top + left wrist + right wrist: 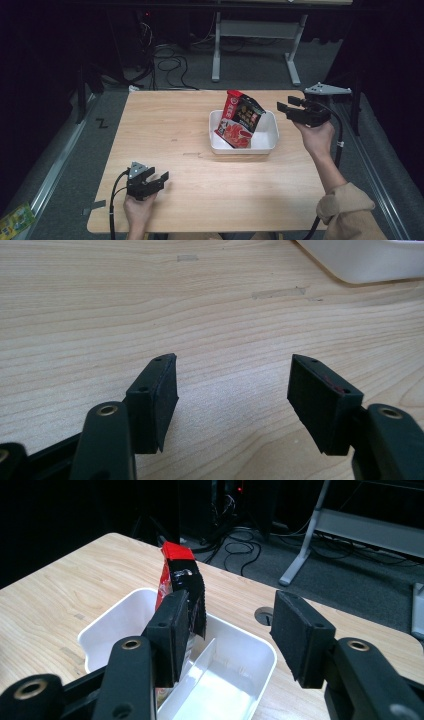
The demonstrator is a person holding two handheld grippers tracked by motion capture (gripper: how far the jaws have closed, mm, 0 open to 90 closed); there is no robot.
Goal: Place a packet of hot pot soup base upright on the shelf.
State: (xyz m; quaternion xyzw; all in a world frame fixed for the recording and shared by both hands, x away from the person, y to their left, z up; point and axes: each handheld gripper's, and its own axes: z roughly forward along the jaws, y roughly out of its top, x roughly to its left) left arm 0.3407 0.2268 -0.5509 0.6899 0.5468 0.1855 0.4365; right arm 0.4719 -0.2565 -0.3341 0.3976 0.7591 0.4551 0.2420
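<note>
A white bin with a divider stands right of centre on the wooden table. A red and black snack bag stands upright in the bin's left compartment, leaning on a second red bag. My right gripper hovers just right of the bin, open with nothing between its jaws. In the right gripper view my right gripper points over the bin beside the upright bag. My left gripper rests open near the front left edge. Bare wood lies between the fingertips of my left gripper.
A corner of the bin and tape marks lie ahead of the left gripper. A cable hole sits in the tabletop behind the bin. Cables and a grey desk frame are on the floor beyond. A green packet lies on the floor at left.
</note>
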